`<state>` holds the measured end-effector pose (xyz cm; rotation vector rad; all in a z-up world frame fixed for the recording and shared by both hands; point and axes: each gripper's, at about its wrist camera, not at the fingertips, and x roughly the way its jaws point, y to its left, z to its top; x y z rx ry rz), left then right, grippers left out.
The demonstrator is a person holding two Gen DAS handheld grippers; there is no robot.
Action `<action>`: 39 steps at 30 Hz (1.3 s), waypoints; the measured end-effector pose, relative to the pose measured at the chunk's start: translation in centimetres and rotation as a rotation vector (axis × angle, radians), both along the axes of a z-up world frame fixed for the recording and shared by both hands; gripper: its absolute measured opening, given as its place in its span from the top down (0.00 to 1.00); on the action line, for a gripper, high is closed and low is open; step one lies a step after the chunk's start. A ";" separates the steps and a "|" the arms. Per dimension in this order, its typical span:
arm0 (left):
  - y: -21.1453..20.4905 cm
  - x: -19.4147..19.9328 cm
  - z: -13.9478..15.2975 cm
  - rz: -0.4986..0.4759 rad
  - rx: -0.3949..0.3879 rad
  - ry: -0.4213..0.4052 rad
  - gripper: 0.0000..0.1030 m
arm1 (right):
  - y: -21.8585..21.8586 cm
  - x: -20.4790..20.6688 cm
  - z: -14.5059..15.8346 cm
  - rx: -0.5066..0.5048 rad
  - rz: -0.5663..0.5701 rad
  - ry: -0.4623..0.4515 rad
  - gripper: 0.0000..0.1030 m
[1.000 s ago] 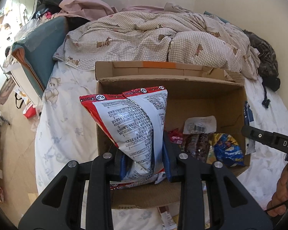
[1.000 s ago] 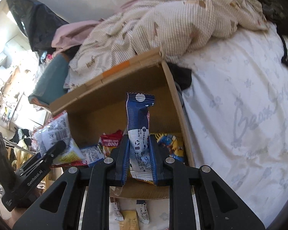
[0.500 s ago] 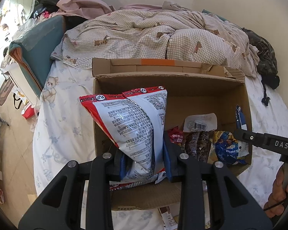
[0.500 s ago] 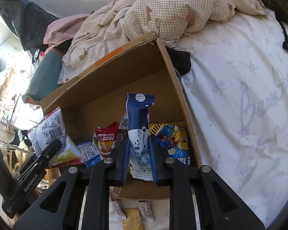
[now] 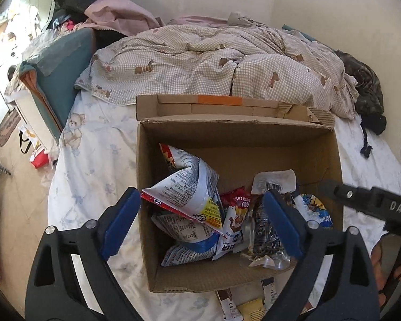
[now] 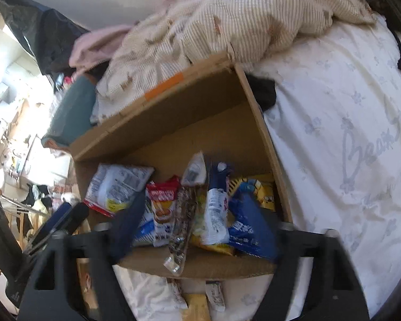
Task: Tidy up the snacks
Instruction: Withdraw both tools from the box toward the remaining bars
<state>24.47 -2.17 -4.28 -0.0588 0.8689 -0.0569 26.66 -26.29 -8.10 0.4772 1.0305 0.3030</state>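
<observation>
Open cardboard box on the bed. Inside, white-and-red snack bag tilted at left, blue-and-white packet among mixed wrappers.

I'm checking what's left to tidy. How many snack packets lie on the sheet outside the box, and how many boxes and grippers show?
Snack packets on the sheet: 3
Cardboard box: 1
Grippers: 2 (left gripper, right gripper; jaws opening, nothing gripped between them)
Total: 6
</observation>
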 end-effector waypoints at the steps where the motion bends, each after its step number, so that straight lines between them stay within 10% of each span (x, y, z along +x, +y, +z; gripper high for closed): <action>1: 0.0 -0.1 0.0 0.000 0.002 -0.002 0.11 | 0.2 0.0 0.3 -0.018 0.011 -0.009 0.21; 39: 4.3 -8.1 1.9 0.085 -0.078 0.056 0.11 | -4.3 -8.5 0.4 0.087 -0.136 0.089 0.21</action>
